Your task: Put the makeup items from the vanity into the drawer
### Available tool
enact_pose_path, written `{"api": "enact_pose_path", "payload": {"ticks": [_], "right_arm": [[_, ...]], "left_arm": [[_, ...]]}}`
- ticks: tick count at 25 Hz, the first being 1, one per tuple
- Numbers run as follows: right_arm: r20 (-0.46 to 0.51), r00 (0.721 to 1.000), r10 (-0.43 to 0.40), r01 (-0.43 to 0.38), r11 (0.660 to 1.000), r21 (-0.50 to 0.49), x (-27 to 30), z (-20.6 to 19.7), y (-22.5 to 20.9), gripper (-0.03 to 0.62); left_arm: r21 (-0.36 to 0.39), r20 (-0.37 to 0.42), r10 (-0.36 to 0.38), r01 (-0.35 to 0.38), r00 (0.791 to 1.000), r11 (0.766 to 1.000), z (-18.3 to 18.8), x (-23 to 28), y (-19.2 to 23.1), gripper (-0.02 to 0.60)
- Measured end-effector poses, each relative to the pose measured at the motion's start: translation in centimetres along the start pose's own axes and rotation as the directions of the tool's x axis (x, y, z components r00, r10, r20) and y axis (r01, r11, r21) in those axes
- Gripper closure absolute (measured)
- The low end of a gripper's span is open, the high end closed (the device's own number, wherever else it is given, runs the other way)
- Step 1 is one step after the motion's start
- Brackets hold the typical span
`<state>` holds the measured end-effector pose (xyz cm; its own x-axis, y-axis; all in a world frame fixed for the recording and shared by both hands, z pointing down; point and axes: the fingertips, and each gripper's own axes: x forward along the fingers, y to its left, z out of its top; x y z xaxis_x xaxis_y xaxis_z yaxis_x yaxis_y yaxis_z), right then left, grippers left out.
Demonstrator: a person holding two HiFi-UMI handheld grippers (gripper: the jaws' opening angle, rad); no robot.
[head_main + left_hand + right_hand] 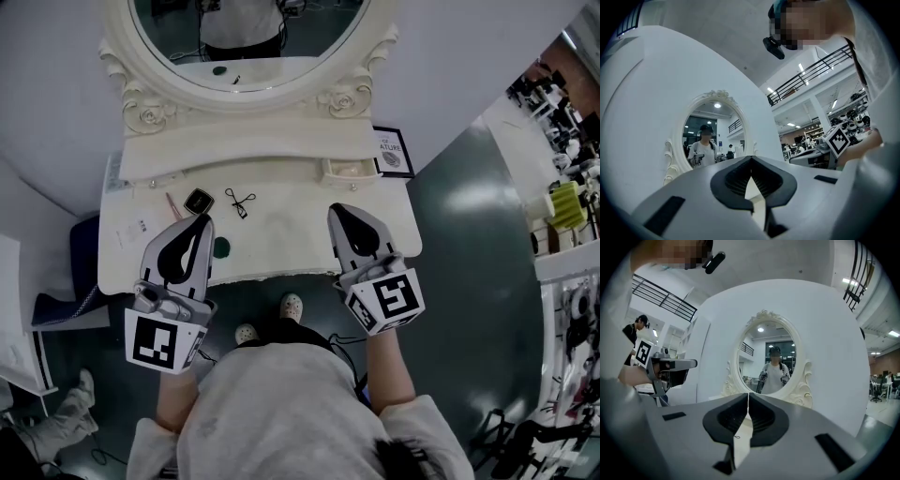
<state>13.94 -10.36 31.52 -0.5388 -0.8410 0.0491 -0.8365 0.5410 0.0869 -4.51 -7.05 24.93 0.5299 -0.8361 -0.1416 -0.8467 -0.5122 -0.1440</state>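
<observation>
On the cream vanity top (281, 239) lie a black compact (197, 200), an eyelash curler (236, 202), a thin pink pencil (173, 206) and a dark green round item (221, 247). A small drawer (347, 171) stands pulled out at the right under the mirror. My left gripper (204, 219) hovers just in front of the compact, shut and empty; its tips (751, 161) meet. My right gripper (337, 210) hangs over the bare right side of the top, below the drawer. It is shut too, with nothing between its tips (748, 394).
The oval mirror (248, 42) rises behind the top and fills the middle of both gripper views. A framed card (392, 152) leans at the back right corner. A blue stool (61, 305) stands left of the vanity. The person's slippered feet (291, 306) are at the front edge.
</observation>
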Motion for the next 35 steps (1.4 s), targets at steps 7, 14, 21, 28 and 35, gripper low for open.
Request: {"api": "enact_pose_path", "payload": {"ticks": [7, 14, 21, 28, 35], "right_arm": [[0.034, 0.999, -0.01, 0.01, 1.0, -0.004, -1.6, 1.5, 3.0, 0.571], [0.058, 0.998, -0.01, 0.011, 1.0, -0.005, -2.9, 2.0, 5.9, 0.569], [0.085, 0.996, -0.009, 0.008, 1.0, 0.012, -3.3, 2.9, 7.9, 0.571], [0.114, 0.993, -0.007, 0.005, 1.0, 0.017, -3.1, 3.9, 9.0, 0.571], [0.132, 0.991, -0.007, 0.004, 1.0, 0.027, -2.9, 4.7, 9.4, 0.571]], "left_arm": [[-0.001, 0.022, -0.018, 0.018, 1.0, 1.0, 0.8, -2.3, 0.0, 0.567], [-0.012, 0.035, -0.032, 0.032, 0.999, 0.999, 1.3, -4.4, -0.2, 0.568], [-0.013, 0.044, -0.039, 0.039, 0.998, 0.999, 1.5, -5.8, 0.1, 0.567], [-0.012, 0.052, -0.038, 0.038, 0.998, 0.999, 1.6, -6.6, 0.6, 0.568], [-0.018, 0.062, -0.034, 0.036, 0.997, 0.999, 1.8, -6.8, 1.2, 0.568]]}}
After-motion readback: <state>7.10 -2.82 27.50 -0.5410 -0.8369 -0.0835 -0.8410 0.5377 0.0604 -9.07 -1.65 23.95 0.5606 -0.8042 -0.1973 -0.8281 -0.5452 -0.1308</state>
